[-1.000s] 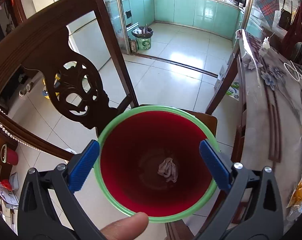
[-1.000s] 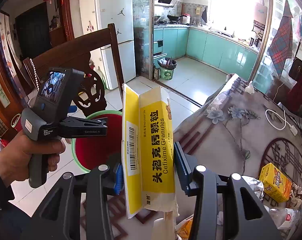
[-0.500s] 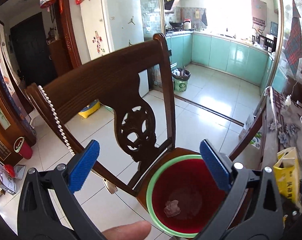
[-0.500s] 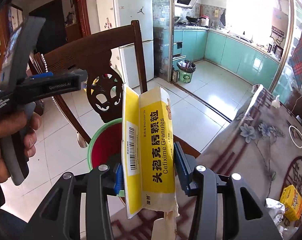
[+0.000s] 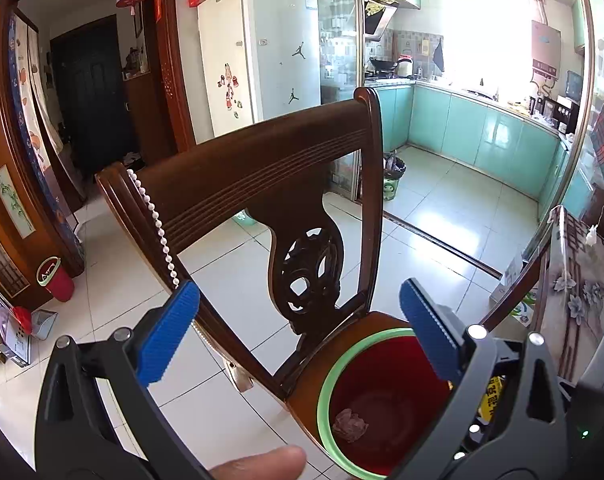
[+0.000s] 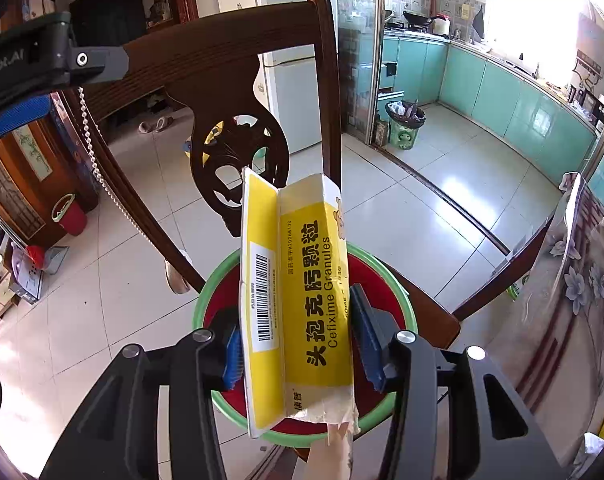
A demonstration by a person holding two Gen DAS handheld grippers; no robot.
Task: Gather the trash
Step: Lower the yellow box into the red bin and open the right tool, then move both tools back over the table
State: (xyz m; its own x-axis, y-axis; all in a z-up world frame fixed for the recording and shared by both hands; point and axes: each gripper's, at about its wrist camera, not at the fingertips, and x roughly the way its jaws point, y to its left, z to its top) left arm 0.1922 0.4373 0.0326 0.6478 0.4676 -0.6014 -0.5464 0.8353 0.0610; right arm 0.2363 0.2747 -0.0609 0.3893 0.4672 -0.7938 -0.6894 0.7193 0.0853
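A red bin with a green rim (image 5: pixel 326 384) (image 6: pixel 402 296) stands on the seat of a dark wooden chair (image 5: pixel 262 176). A crumpled tissue (image 5: pixel 350 424) lies at its bottom. My right gripper (image 6: pixel 298 340) is shut on a flattened yellow medicine box (image 6: pixel 302 304) and holds it upright right over the bin's mouth. My left gripper (image 5: pixel 298 336) is open and empty, above and to the left of the bin, facing the chair back. It shows at the upper left of the right wrist view (image 6: pixel 42 72).
The table with a floral cloth (image 6: pixel 574 312) (image 5: pixel 582 280) lies to the right of the chair. A small red bin (image 5: pixel 56 280) stands by the wall at left. A green bin (image 6: pixel 404 128) stands at the kitchen door. A bead string (image 5: pixel 158 224) hangs on the chair.
My right gripper has carried the yellow box left and forward, from over the table to above the red bin. My left gripper has drawn back and up, away from the bin.
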